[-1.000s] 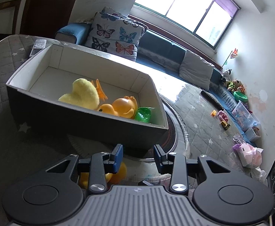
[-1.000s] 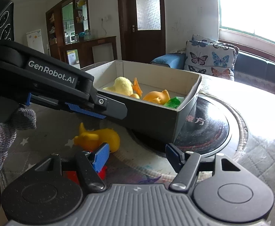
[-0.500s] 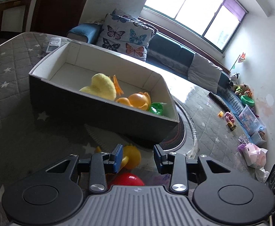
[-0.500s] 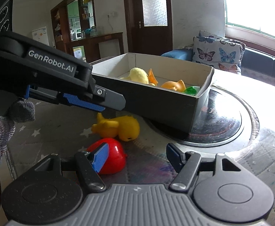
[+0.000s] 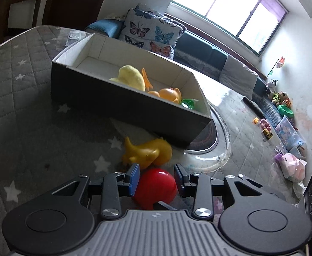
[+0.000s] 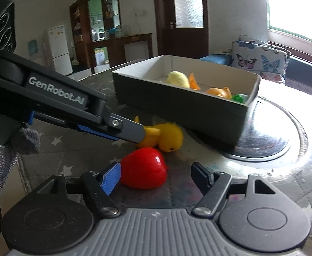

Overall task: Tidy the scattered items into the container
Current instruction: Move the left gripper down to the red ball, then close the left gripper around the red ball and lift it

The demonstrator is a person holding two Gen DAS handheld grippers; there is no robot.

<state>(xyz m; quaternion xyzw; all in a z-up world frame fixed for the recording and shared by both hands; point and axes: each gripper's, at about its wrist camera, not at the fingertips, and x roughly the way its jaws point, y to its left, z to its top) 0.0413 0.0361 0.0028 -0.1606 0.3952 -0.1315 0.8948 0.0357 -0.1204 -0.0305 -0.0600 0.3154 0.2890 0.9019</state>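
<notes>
Left gripper (image 5: pixel 156 177) | jaws parted around red toy (image 5: pixel 154 185) | unclamped

We hold our left gripper (image 5: pixel 156 176) low and level, its jaws spread apart, the blue pad on the near finger facing inward. From the right wrist view our left gripper (image 6: pixel 132 131) reaches in from the left side, slanting downward, its fingers tapering to a dark tip. Our left hand (image 6: pixel 4 155) wears a grey knitted glove and wraps the handle behind it. We keep our right gripper (image 6: pixel 156 175) low as well, pointing forward, jaws parted wide, with one blue ribbed pad showing on the left finger and a black one on the right.
</notes>
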